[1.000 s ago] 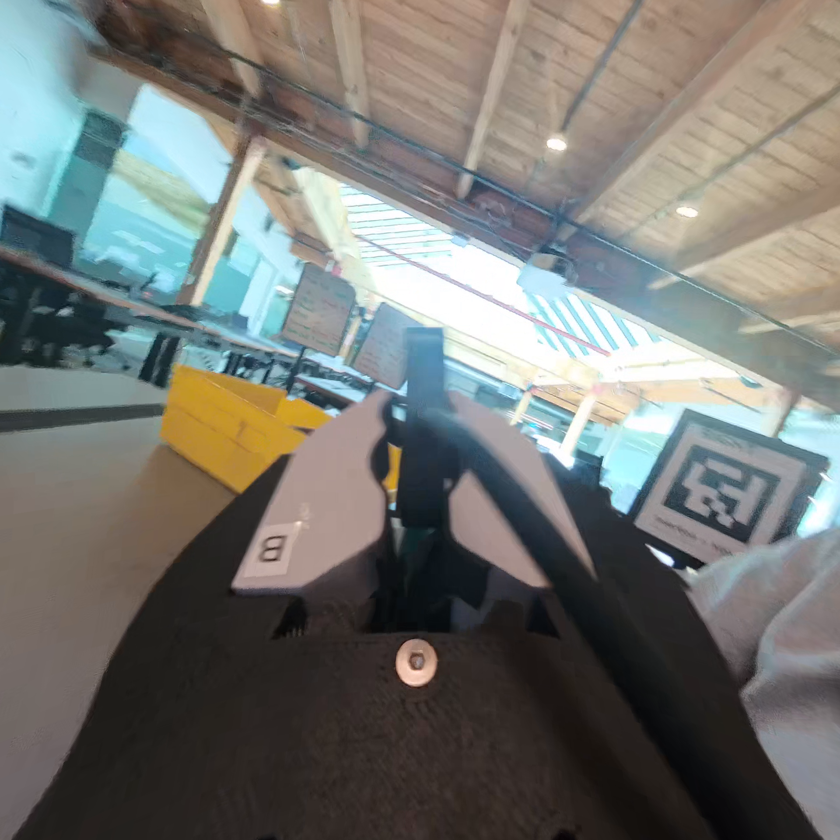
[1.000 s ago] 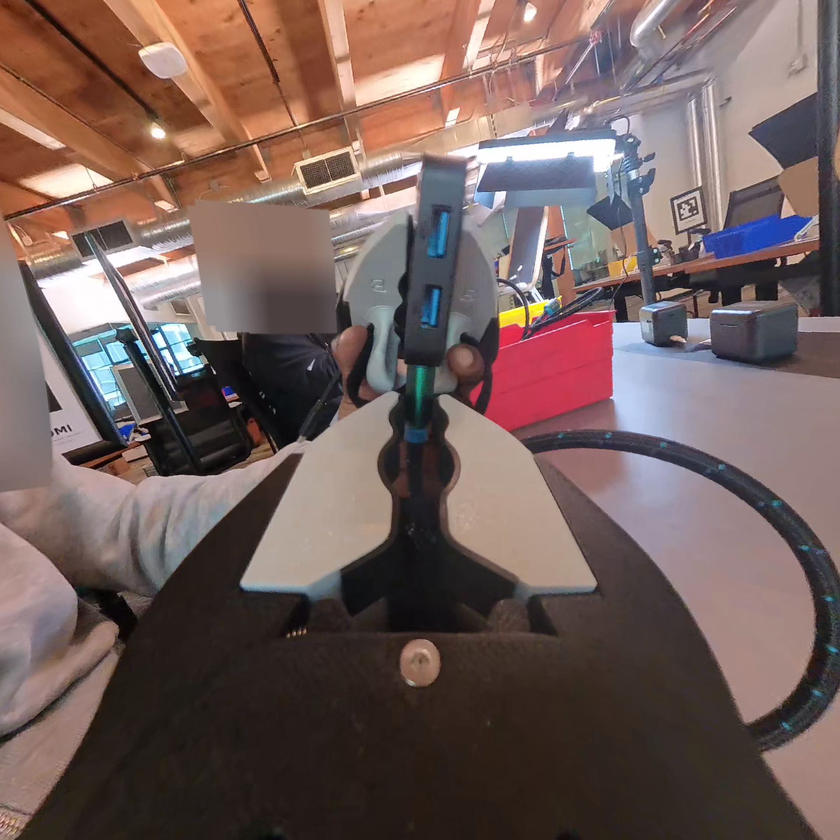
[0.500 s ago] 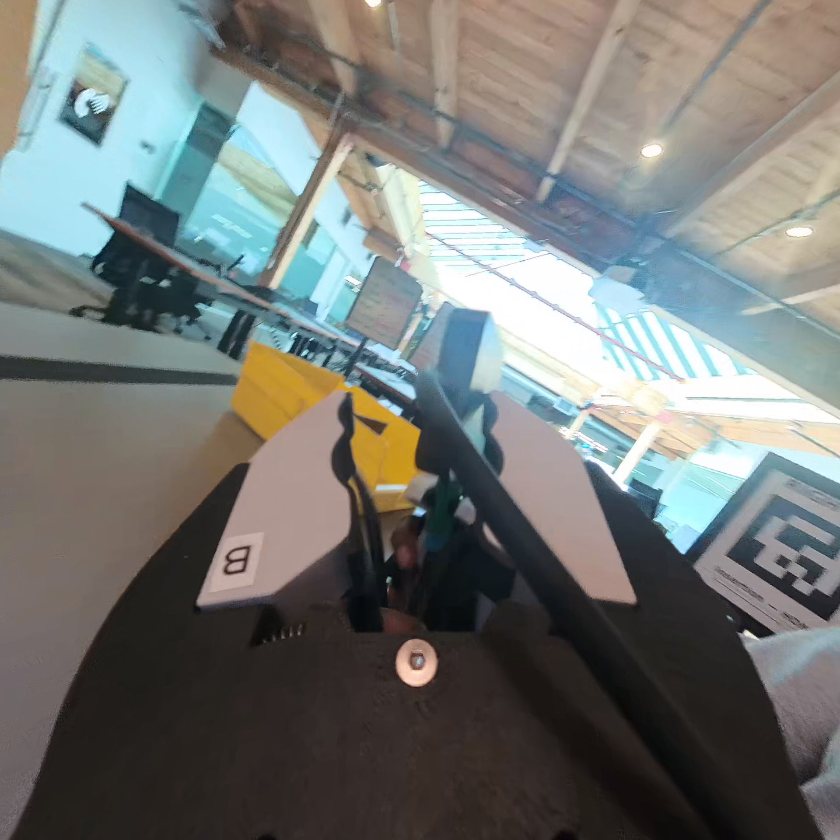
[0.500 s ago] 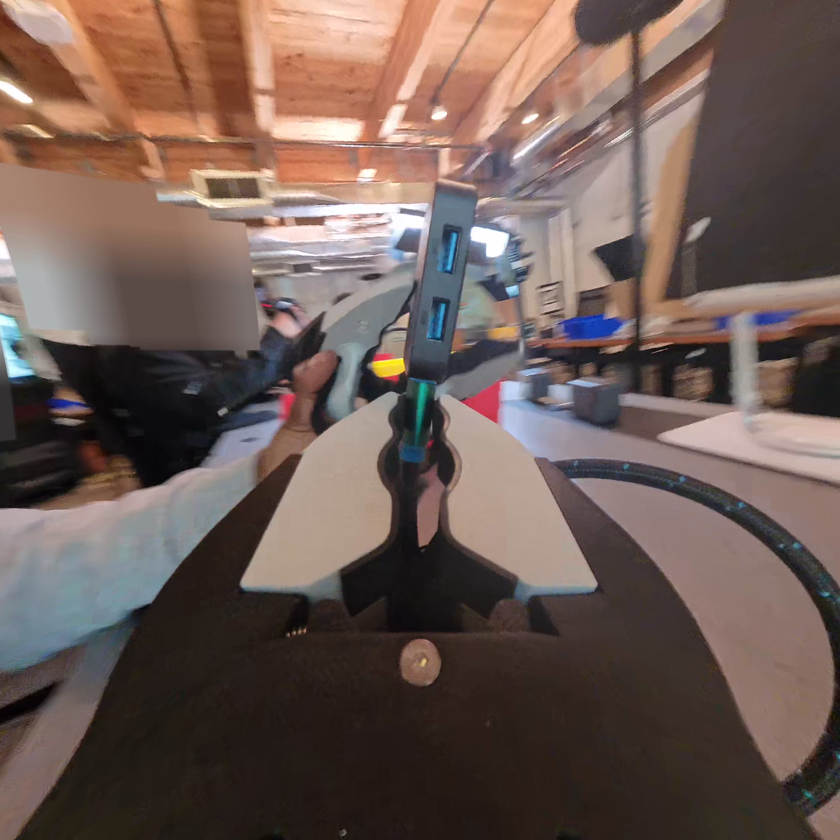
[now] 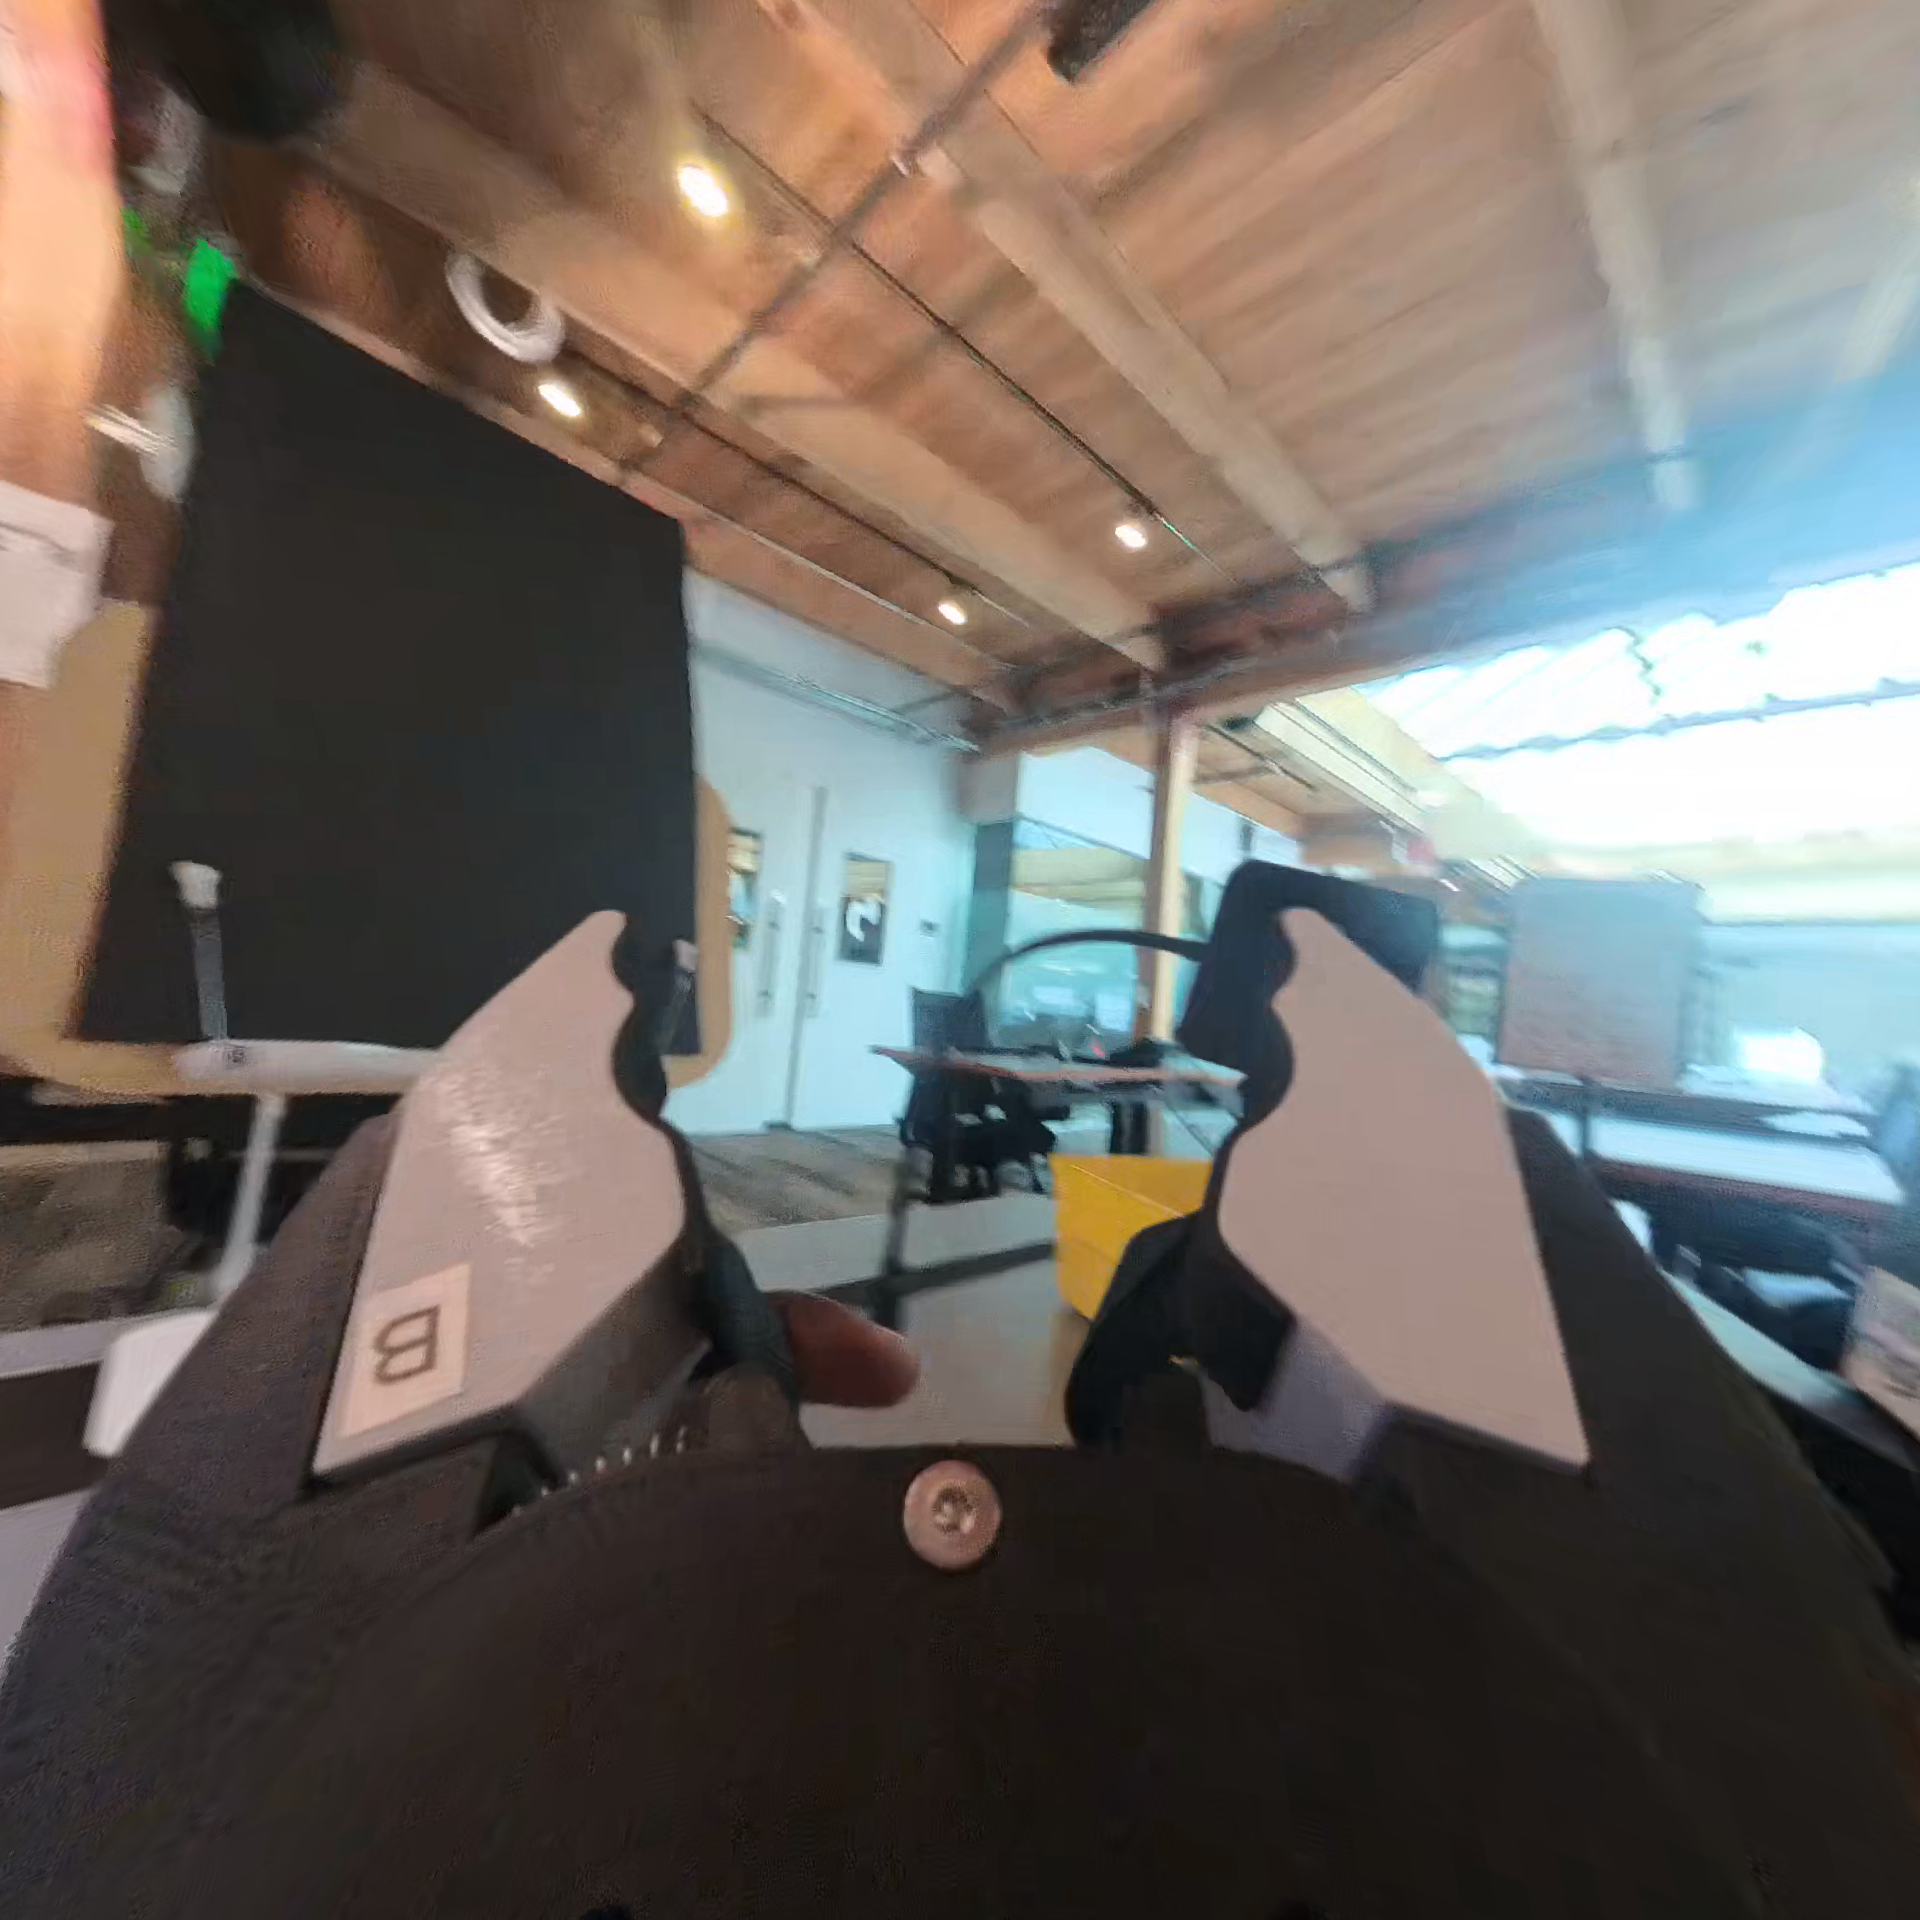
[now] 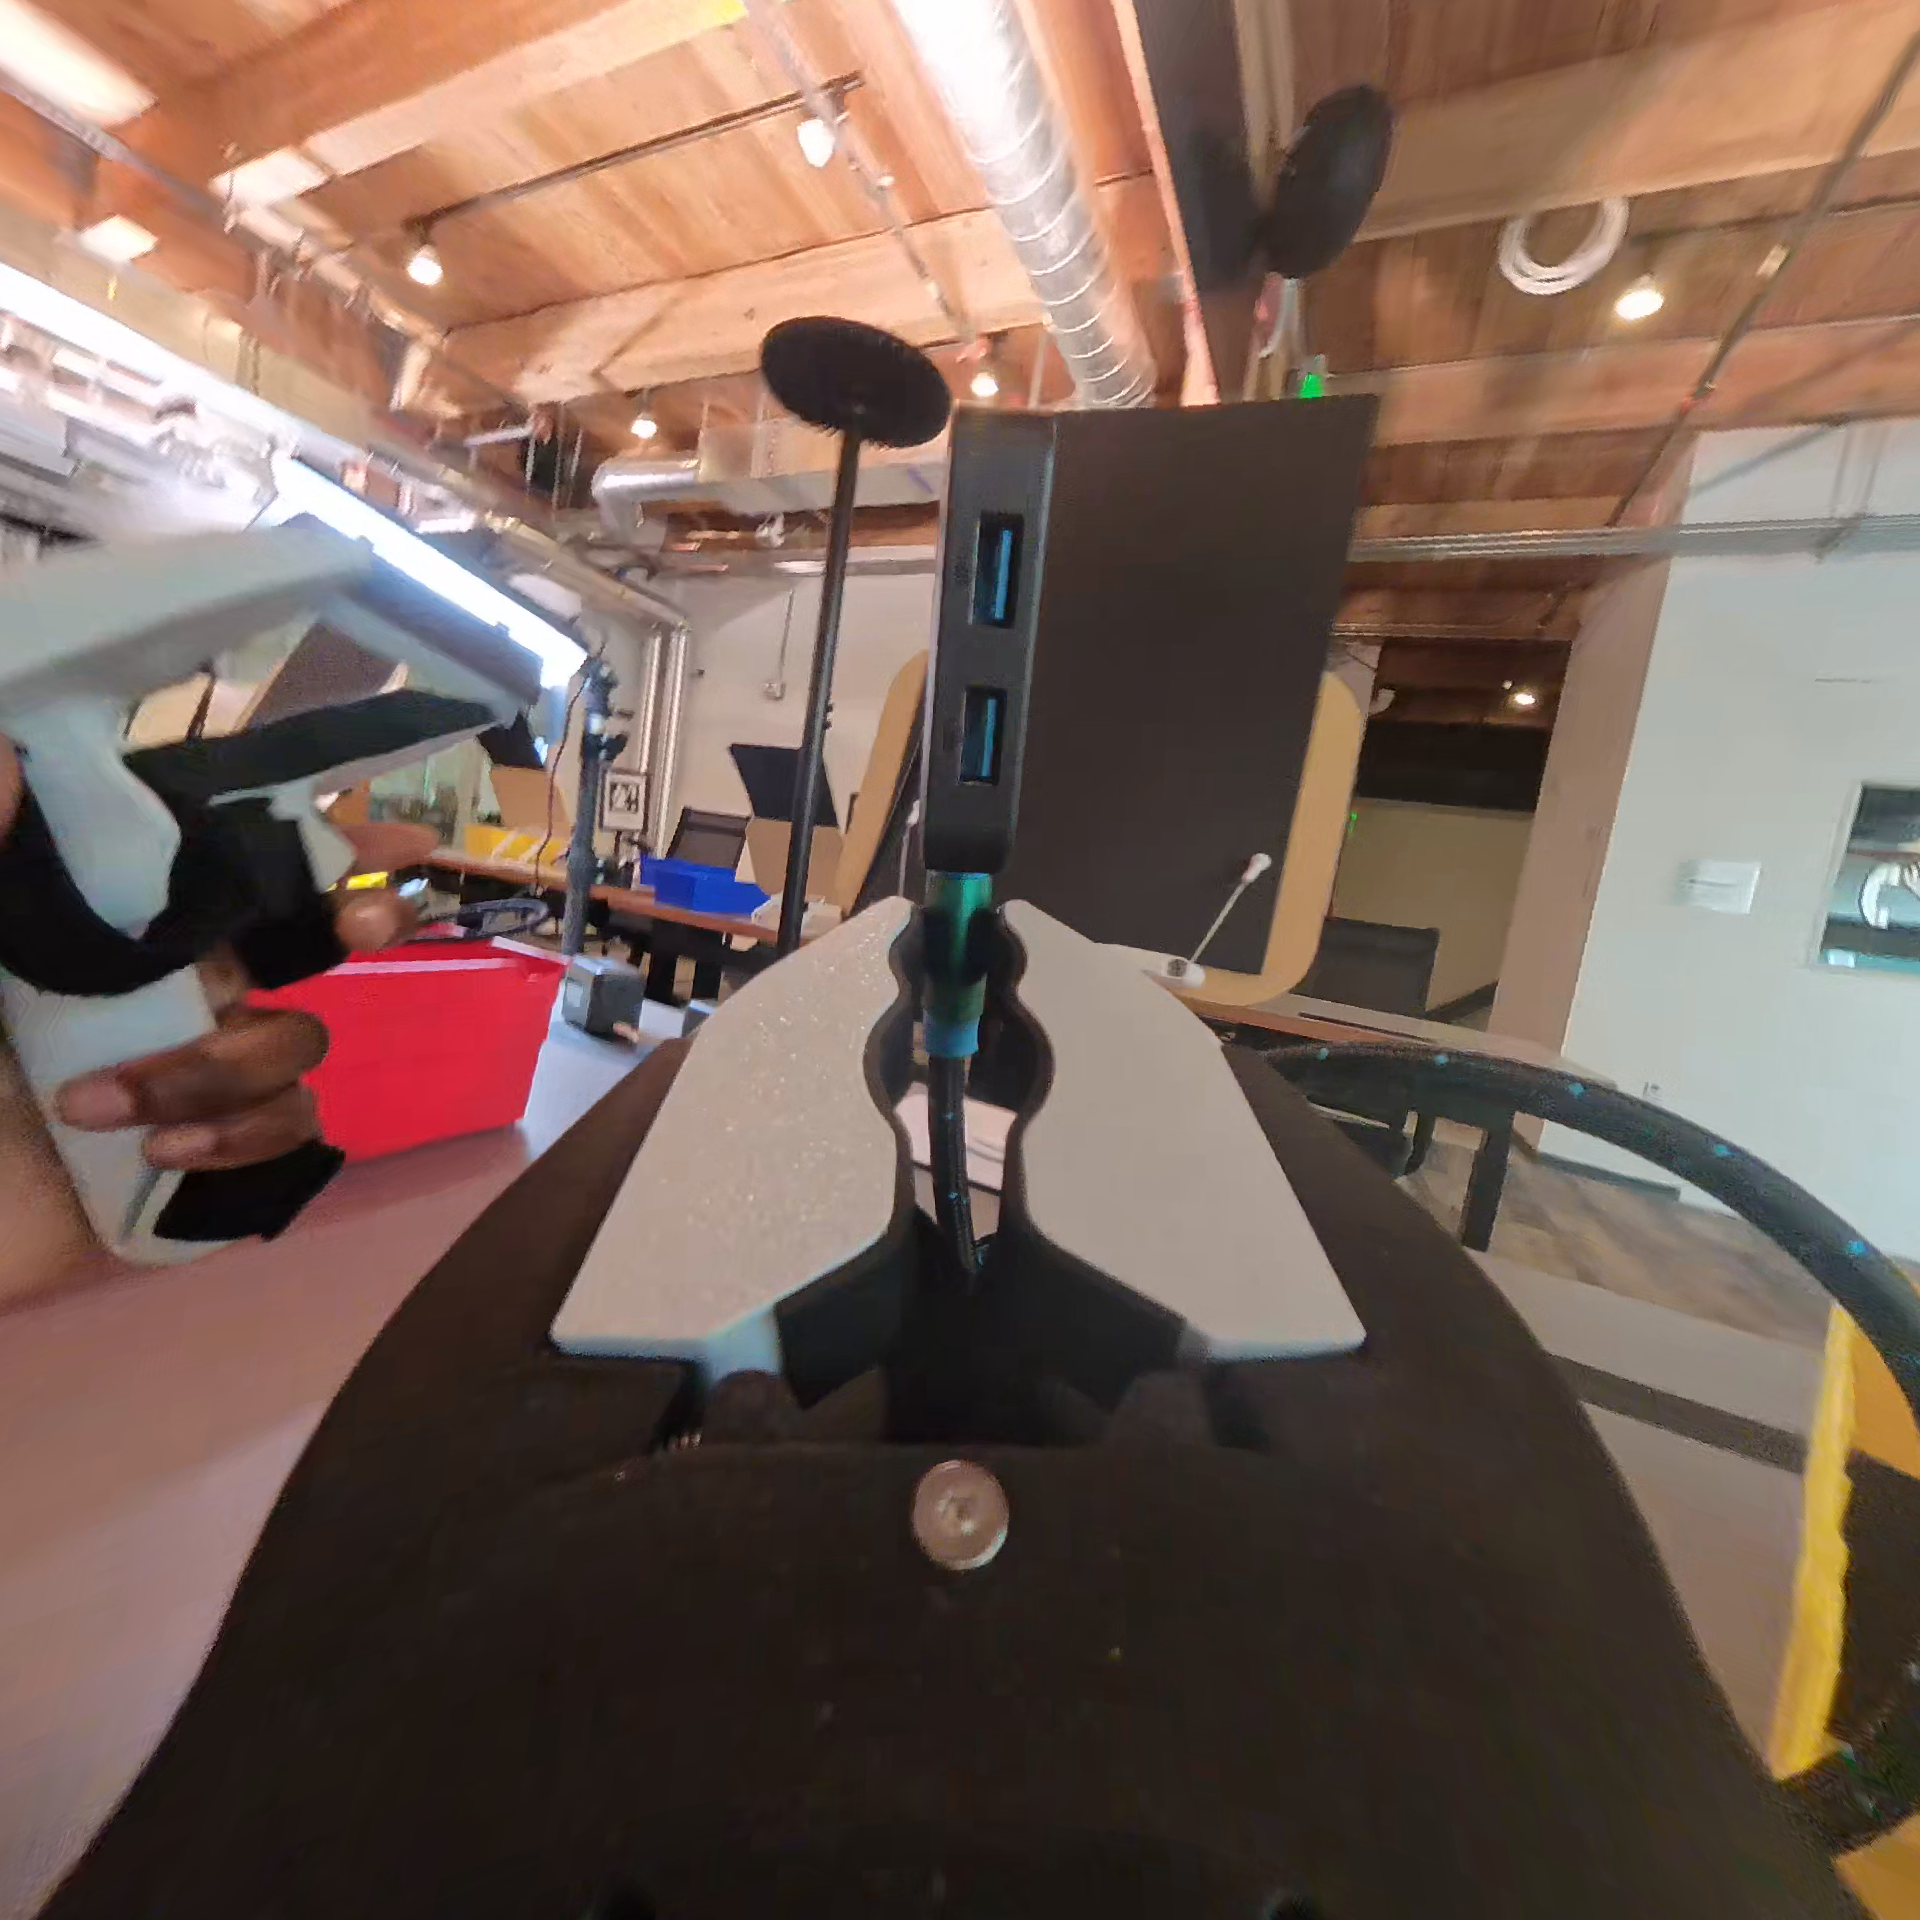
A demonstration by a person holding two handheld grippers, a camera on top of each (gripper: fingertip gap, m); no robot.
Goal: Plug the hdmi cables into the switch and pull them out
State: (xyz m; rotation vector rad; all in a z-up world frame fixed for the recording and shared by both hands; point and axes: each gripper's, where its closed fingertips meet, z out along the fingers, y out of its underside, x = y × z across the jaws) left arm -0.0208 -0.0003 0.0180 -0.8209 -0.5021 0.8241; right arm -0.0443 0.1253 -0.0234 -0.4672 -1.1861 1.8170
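Observation:
My right gripper (image 6: 956, 914) is shut on the green plug (image 6: 956, 966) of a braided black HDMI cable (image 6: 1662, 1143). The plug sits in the bottom end of the dark switch (image 6: 987, 644), which stands upright above the fingertips, two blue ports facing me. My left gripper (image 5: 951, 935) is open and empty. It also shows in the right wrist view (image 6: 208, 779), held in a hand, left of the switch and apart from it. In the left wrist view a dark block (image 5: 1340, 914), likely the switch, shows behind the right finger.
A red bin (image 6: 416, 1039) stands on the table (image 6: 156, 1455) at the left, with a blue bin (image 6: 696, 888) farther back. A yellow bin (image 5: 1122, 1216) lies ahead of the left gripper. A yellow edge (image 6: 1849, 1507) is at the lower right. A black panel (image 6: 1195, 675) stands behind the switch.
My left gripper has opened, let go of the switch and swung away to the left. My right gripper still holds the plug with the switch on it and has turned to the right.

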